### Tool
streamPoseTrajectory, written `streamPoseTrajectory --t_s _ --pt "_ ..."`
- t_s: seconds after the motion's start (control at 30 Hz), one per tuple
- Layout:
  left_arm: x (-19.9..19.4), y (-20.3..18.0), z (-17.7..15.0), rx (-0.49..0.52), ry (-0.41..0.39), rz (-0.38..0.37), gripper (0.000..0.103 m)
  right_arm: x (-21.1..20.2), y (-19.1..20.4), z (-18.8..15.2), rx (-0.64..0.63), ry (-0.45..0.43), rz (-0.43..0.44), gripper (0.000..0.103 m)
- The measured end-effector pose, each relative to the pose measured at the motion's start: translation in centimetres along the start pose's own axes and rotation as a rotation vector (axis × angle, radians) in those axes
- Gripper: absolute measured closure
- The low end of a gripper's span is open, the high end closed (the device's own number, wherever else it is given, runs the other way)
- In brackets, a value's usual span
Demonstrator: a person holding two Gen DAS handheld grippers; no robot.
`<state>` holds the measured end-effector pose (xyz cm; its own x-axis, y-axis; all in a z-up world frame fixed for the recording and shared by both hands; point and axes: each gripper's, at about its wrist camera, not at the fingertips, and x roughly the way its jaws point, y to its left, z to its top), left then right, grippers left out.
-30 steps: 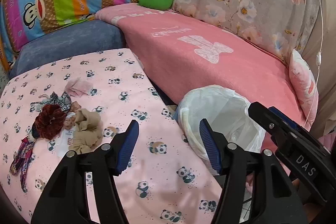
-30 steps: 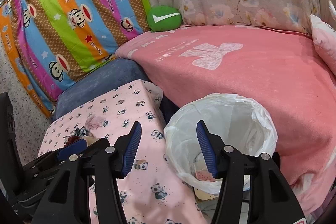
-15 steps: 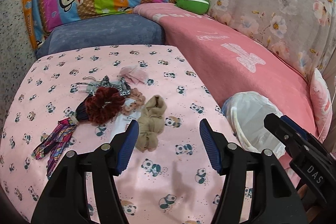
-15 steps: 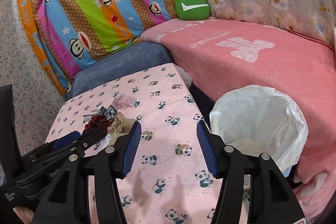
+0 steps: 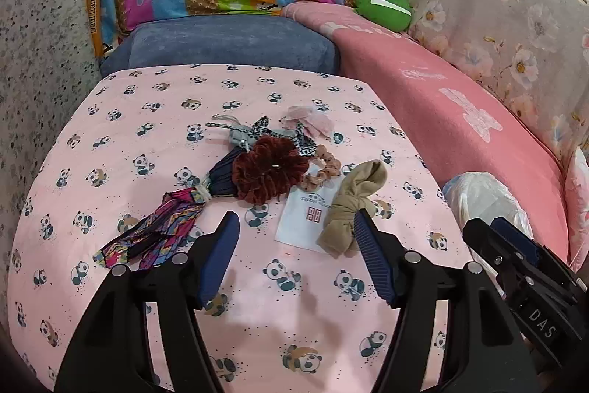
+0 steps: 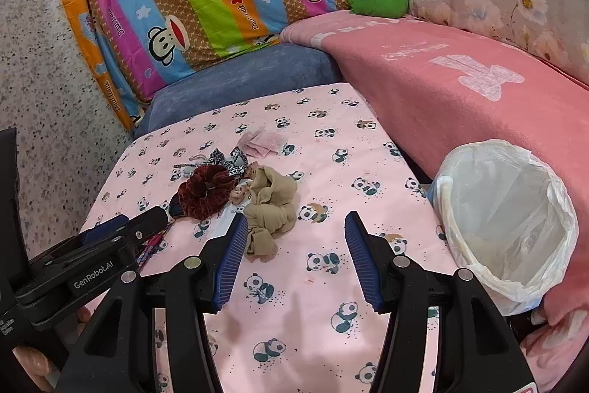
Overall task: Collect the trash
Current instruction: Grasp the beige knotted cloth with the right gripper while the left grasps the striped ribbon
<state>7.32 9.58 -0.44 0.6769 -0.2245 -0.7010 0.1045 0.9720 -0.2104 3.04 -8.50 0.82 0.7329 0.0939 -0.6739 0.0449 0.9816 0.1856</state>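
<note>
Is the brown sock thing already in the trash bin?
No, the knotted tan stocking lies on the pink panda-print cloth, apart from the white plastic-lined trash bin standing to its right.

My fingers (image 5: 221, 256) are black with blue ribbed pads. Under them the surface (image 5: 110, 120) wears pale pink cloth printed with pandas. On it lie a dark red scrunchie (image 5: 270, 170), a tan knotted stocking (image 5: 353, 205) and a white card (image 5: 307, 218). The bin liner (image 6: 515, 220) is translucent white.
</note>
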Motion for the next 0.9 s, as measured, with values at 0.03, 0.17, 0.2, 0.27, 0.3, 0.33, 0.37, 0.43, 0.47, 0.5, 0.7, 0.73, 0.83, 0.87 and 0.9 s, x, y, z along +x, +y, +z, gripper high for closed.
streamPoseTrajectory --t_s 0.03,0.17,0.2,0.27,0.3,0.33,0.37,0.43,0.47,0.5,0.7,0.73,0.83,0.87,0.9 --pt "0.1 0.5 0.0 -0.007 0.003 0.006 0.041 0.4 0.3 -0.1 -0.002 0.008 0.004 0.049" --pt "0.7 2.4 -0.2 -0.029 0.015 0.031 0.039 1.9 1.6 -0.3 -0.011 0.034 0.013 0.049" --pt "0.9 2.9 -0.2 -0.037 0.017 0.037 0.037 2.3 1.9 -0.4 -0.013 0.040 0.014 0.049" --pt "1.4 4.0 -0.2 -0.053 0.023 0.051 0.036 3.1 2.2 -0.5 -0.019 0.052 0.016 0.049" --pt "1.6 4.4 -0.2 -0.061 0.027 0.054 0.036 3.5 2.5 -0.5 -0.022 0.059 0.018 0.049" --pt "1.9 4.9 -0.2 -0.067 0.031 0.058 0.036 4.0 2.7 -0.6 -0.025 0.065 0.018 0.049" --pt "2.2 5.4 -0.2 -0.075 0.036 0.062 0.036 4.3 2.8 -0.6 -0.028 0.071 0.018 0.049" --pt "2.7 6.2 -0.3 -0.084 0.043 0.071 0.035 5.2 3.2 -0.7 -0.033 0.083 0.016 0.049" --pt "3.0 6.5 -0.2 -0.087 0.047 0.076 0.035 5.6 3.4 -0.7 -0.035 0.088 0.015 0.049" --pt "3.3 6.9 -0.3 -0.090 0.051 0.080 0.034 6.1 3.6 -0.7 -0.035 0.094 0.014 0.049" --pt "5.4 9.1 -0.4 -0.113 0.077 0.097 0.034 8.6 4.2 -0.7 -0.038 0.122 0.010 0.049" --pt "5.8 9.4 -0.4 -0.117 0.083 0.100 0.034 9.1 4.4 -0.7 -0.038 0.126 0.010 0.049" --pt "6.9 10.3 -0.4 -0.129 0.098 0.105 0.034 10.3 4.8 -0.6 -0.041 0.138 0.008 0.049" --pt "7.3 10.6 -0.4 -0.133 0.102 0.106 0.034 10.6 4.9 -0.6 -0.040 0.141 0.008 0.049" --pt "7.6 10.8 -0.4 -0.136 0.105 0.106 0.034 11.0 4.9 -0.6 -0.040 0.146 0.007 0.049"
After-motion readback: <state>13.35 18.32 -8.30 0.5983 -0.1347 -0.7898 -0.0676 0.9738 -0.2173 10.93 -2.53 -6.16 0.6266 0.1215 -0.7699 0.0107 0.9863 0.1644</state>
